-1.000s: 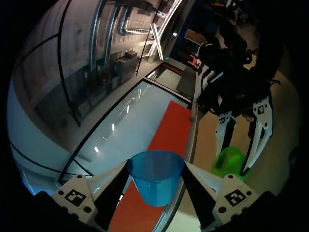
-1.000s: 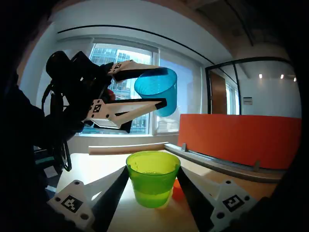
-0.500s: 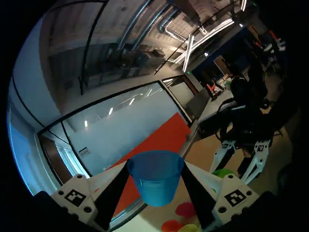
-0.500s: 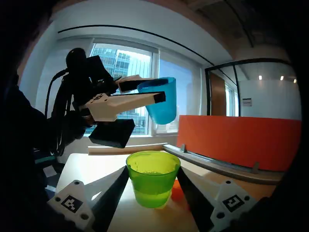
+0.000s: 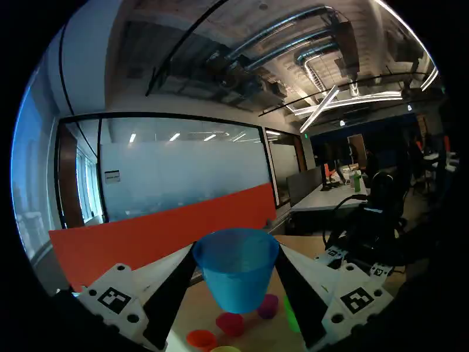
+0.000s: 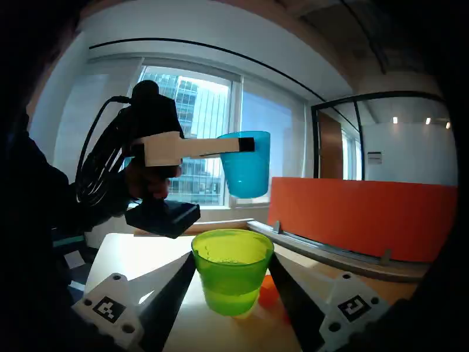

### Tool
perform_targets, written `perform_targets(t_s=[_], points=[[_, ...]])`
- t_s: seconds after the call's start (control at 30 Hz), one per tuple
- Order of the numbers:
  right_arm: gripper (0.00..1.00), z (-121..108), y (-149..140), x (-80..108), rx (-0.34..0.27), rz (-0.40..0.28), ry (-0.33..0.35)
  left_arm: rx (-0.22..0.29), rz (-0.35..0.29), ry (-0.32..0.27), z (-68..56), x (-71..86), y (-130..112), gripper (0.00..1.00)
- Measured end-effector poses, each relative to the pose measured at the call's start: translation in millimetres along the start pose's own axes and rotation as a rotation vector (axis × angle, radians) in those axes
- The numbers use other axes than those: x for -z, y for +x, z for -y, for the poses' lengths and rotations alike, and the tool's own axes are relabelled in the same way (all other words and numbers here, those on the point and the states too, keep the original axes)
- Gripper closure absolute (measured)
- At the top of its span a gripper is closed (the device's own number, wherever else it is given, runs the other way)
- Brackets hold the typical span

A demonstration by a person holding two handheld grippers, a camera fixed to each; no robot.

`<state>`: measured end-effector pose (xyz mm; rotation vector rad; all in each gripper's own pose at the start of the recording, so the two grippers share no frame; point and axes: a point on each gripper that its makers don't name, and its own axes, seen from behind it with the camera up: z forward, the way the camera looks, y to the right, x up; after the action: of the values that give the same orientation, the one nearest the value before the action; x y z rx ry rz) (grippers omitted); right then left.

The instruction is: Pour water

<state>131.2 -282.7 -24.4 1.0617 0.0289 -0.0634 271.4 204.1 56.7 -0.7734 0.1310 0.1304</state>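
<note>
A blue cup (image 5: 235, 267) stands upright between the fingers of my left gripper (image 5: 235, 249), which is shut on it. In the right gripper view that left gripper (image 6: 245, 144) holds the blue cup (image 6: 246, 164) level in the air, above and behind a green cup (image 6: 232, 270). The green cup has water in its lower part and sits on the table (image 6: 140, 258), gripped by my right gripper (image 6: 232, 256). In the left gripper view a sliver of the green cup (image 5: 289, 311) shows beside my right finger, with the other gripper's white fingers (image 5: 333, 256) behind it.
Small magenta (image 5: 231, 322), purple (image 5: 268, 305) and orange (image 5: 201, 338) cups lie on the table below the blue cup. An orange partition (image 6: 363, 217) runs along the table's far edge. A hand (image 6: 146, 179) holds the left gripper. Desks and a chair (image 5: 375, 199) stand beyond.
The left gripper has turned the blue cup from a tipped position back to upright and level. The right gripper and green cup have stayed put.
</note>
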Motion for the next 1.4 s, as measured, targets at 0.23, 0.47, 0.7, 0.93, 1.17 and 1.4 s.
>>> perform_targets(t_s=[0.23,0.47,0.7,0.93,1.17,1.4], points=[[0.11,0,1,0.0,-0.001,0.002,-0.001,0.029,-0.005,-0.004,4.2,1.0,-2,0.12],[0.11,-4,1,2.4,-0.014,0.006,-0.014,0.041,0.010,0.004,7.0,6.2,-8,0.11],[0.11,-15,-2,12.7,-0.011,0.025,-0.045,0.055,0.031,0.019,12.9,14.3,-25,0.11],[0.11,-31,-5,29.1,-0.008,0.043,-0.088,0.055,0.060,0.027,12.6,23.2,-45,0.11],[0.11,-48,-5,48.2,-0.005,0.052,-0.135,0.058,0.085,0.030,10.0,32.2,-63,0.11],[0.11,-61,-1,64.4,-0.001,0.057,-0.173,0.057,0.099,0.037,8.5,40.1,-73,0.11]])
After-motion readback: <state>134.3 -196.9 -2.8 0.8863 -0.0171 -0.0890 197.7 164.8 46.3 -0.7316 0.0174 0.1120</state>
